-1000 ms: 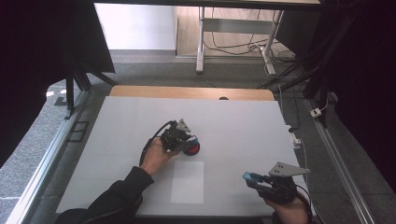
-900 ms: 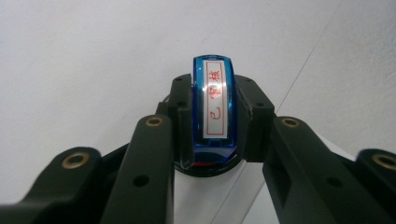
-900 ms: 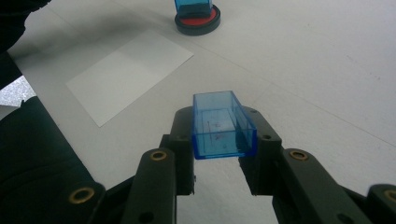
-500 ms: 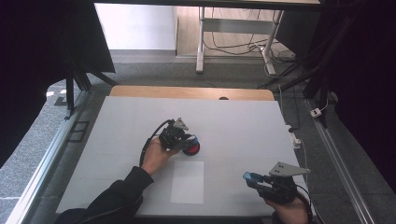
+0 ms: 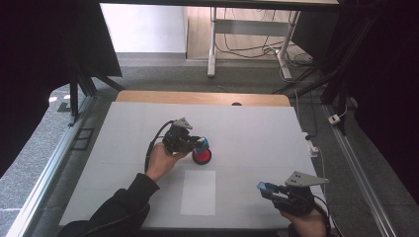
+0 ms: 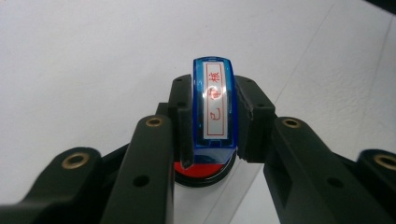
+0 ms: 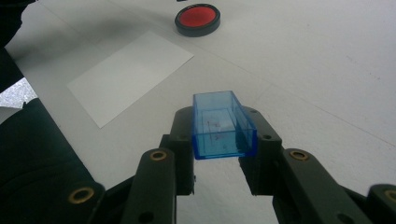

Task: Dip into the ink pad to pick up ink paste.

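The left gripper [image 6: 211, 135] has its fingers [image 6: 181, 126] closed on a blue stamp [image 6: 214, 105], pinching its two broad sides, label facing up. The stamp's lower end sits over the red ink pad [image 6: 201, 170] just below the fingertips; whether it touches the pad cannot be told. In the high view the same gripper [image 5: 193, 144] holds the stamp [image 5: 200, 144] right at the pad [image 5: 202, 156].

The stamp looks like stiff, light, smooth plastic, so it could slip if squeezed loosely; the flat sides between the fingers seem the right place to hold. The pad is shallow and light and may slide on the desk [image 5: 257, 133] when pressed.

A white sheet of paper [image 5: 198, 192] lies flat on the desk, nearer the person than the pad, thin and easily shifted. Nothing stands between pad and paper.

The right gripper [image 7: 219, 140] has its fingers [image 7: 184, 140] clamped on a clear blue cap [image 7: 223, 125], open end facing forward, hollow and light. The paper [image 7: 130, 74] and pad [image 7: 197, 19] lie well beyond its fingertips. In the high view it [image 5: 269, 189] stays off to the side, out of the way.
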The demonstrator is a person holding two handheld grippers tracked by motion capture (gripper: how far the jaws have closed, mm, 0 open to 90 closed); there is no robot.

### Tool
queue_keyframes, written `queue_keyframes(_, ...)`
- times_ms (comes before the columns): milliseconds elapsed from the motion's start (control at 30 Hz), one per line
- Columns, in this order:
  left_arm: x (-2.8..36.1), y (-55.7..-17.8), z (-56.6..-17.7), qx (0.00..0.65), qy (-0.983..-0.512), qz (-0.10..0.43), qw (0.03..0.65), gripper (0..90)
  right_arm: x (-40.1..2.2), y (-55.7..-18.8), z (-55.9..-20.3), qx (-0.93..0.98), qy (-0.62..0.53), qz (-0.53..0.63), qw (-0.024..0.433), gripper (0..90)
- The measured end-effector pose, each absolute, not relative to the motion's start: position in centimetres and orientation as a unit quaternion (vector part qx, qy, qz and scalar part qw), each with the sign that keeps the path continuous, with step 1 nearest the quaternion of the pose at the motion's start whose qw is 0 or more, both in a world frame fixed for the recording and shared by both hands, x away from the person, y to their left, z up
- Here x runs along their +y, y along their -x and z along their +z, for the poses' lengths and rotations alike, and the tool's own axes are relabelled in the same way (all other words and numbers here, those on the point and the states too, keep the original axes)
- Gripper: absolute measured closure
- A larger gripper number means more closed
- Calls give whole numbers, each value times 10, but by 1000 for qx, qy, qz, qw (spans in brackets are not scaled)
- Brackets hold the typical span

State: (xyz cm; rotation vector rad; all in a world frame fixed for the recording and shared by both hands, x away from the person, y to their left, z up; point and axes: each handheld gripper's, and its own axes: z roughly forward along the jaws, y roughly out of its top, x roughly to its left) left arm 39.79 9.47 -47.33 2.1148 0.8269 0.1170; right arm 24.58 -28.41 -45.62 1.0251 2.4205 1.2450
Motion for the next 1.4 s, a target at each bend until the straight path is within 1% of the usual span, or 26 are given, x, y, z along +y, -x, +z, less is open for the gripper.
queue_keyframes(467, 97, -407, -490, 358, -838, 6, 411, 708, -284, -246, -456, 826, -352, 424, 115, 688)
queue_keyframes(700, 94, -408, -496, 359, -842, 10, 403, 708, -284, -246, -456, 827, -352, 424, 115, 688)
queue_keyframes(833, 90, -405, -494, 347, -851, 28, 393, 710, -284, -246, -456, 827, -352, 424, 114, 689)
queue_keyframes(1033, 78, -396, -490, 322, -870, 72, 367, 712, -284, -246, -456, 827, -352, 422, 115, 689)
queue_keyframes(1400, 64, -383, -488, 301, -884, 127, 335, 713, -284, -246, -456, 829, -351, 420, 114, 688)
